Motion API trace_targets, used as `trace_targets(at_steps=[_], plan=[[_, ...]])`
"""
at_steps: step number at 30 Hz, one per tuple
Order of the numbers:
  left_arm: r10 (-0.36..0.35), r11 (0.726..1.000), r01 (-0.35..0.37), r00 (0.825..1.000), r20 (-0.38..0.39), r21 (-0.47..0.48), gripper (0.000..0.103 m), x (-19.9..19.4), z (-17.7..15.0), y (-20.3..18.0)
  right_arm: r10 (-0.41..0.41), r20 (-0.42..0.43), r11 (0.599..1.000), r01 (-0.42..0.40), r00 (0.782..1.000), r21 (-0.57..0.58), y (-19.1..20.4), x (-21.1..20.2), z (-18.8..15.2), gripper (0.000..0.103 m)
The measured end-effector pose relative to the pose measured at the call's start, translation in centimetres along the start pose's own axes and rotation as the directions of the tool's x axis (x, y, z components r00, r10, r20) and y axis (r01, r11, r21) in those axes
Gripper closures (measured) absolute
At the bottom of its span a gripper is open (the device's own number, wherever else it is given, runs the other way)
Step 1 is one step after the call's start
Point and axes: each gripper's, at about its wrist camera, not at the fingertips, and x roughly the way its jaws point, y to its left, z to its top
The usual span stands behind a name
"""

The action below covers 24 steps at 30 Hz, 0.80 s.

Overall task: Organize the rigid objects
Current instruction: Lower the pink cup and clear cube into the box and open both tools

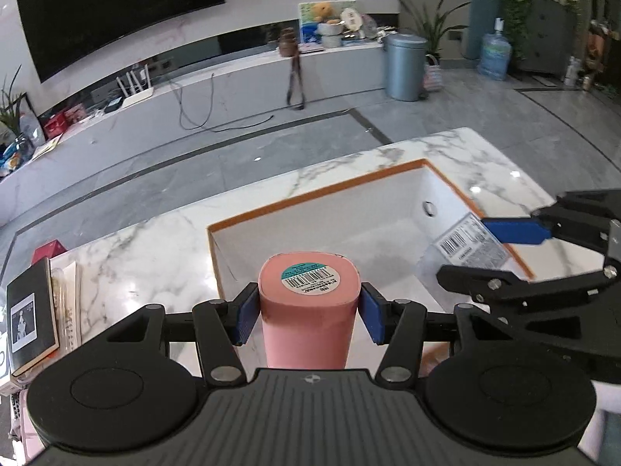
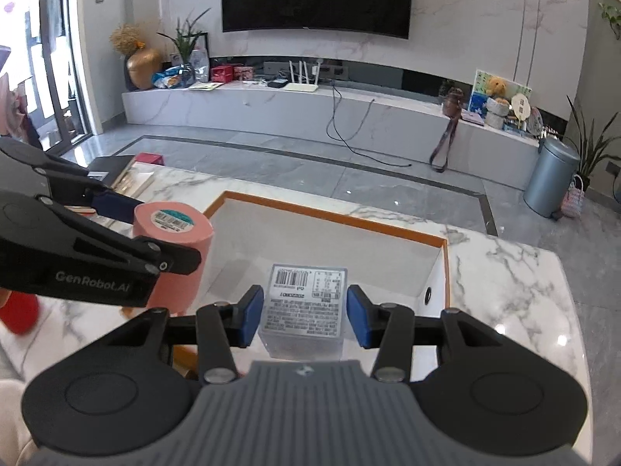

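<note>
My left gripper (image 1: 308,310) is shut on a pink cylindrical cup (image 1: 308,341), whose flat end with a barcode sticker faces the camera. It hangs over the near left corner of a white open box with an orange rim (image 1: 310,201). My right gripper (image 2: 304,314) is shut on a clear plastic box (image 2: 302,306) with a printed label, held above the same orange-rimmed box (image 2: 330,215). Each gripper shows in the other's view: the right gripper (image 1: 479,252) with the clear box (image 1: 465,246), and the left gripper (image 2: 163,233) with the pink cup (image 2: 174,229).
The orange-rimmed box sits on a white marble table (image 1: 155,248). Books (image 1: 31,310) and a red box (image 1: 48,250) lie at the table's left end. Beyond the table are a grey floor, a TV bench and a grey bin (image 1: 403,66).
</note>
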Motion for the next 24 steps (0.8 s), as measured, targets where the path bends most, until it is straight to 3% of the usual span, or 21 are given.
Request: trace_targets(at_steps=[6,18,24], plan=[[0.022,1.000,-0.022,0.999,-0.037,0.011,0.041,2.8,1.1,0.8,0.014,-0.073,0.999,-0.011,0.997,0.047,-1.1,5.1,-0.1,0.056],[0.121,0.982,-0.101,0.986,-0.115,0.161,0.041,9.6,1.2,0.1,0.017,-0.197,0.993,0.007,0.980,0.121,-3.1,14.0,0.8,0.056],[0.142,0.968,-0.105,0.978,-0.152,0.228,0.041,11.6,0.5,-0.2,0.028,-0.254,0.990,0.007,0.967,0.138,-3.5,17.1,0.6,0.056]])
